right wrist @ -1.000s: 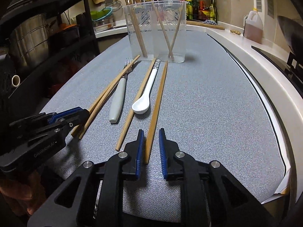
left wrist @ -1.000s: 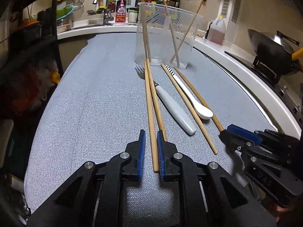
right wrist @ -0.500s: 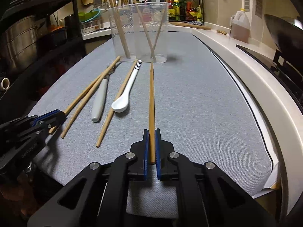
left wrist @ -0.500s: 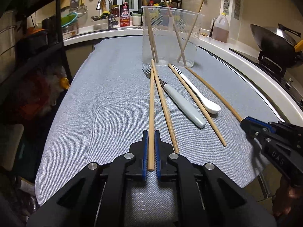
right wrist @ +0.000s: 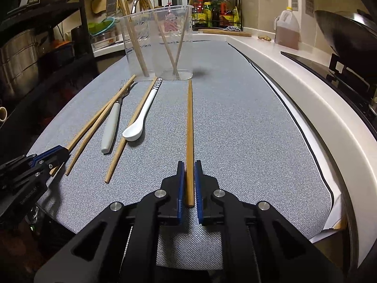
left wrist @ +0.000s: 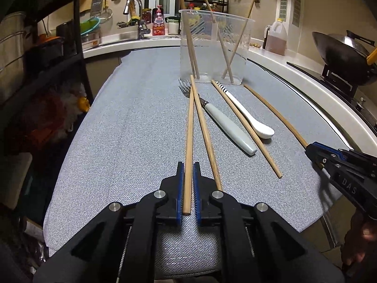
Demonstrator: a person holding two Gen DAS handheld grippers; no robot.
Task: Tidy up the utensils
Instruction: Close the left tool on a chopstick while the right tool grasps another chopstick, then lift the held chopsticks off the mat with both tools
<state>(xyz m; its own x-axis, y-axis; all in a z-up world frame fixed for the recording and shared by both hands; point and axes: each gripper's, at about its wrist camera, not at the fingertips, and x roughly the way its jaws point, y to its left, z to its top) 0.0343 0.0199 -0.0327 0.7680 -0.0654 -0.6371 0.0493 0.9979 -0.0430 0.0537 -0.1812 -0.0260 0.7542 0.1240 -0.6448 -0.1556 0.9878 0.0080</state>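
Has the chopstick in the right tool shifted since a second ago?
Yes. The chopstick in the right tool slanted toward the spoon before; now its tip has swung away, pointing at the clear cup.

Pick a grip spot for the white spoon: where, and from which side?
Take the spoon at mid-handle, from above, jaws across its width. It lies flat with a chopstick tight along its left side, touching or nearly so, so the jaws would probably catch both. The bowl end is wider; the striped tip lies close to the cup.

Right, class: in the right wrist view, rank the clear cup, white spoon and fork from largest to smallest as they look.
1. Clear cup, plainly largest.
2. White spoon and fork: about alike in length, so unranked; a chopstick hides part of the fork.
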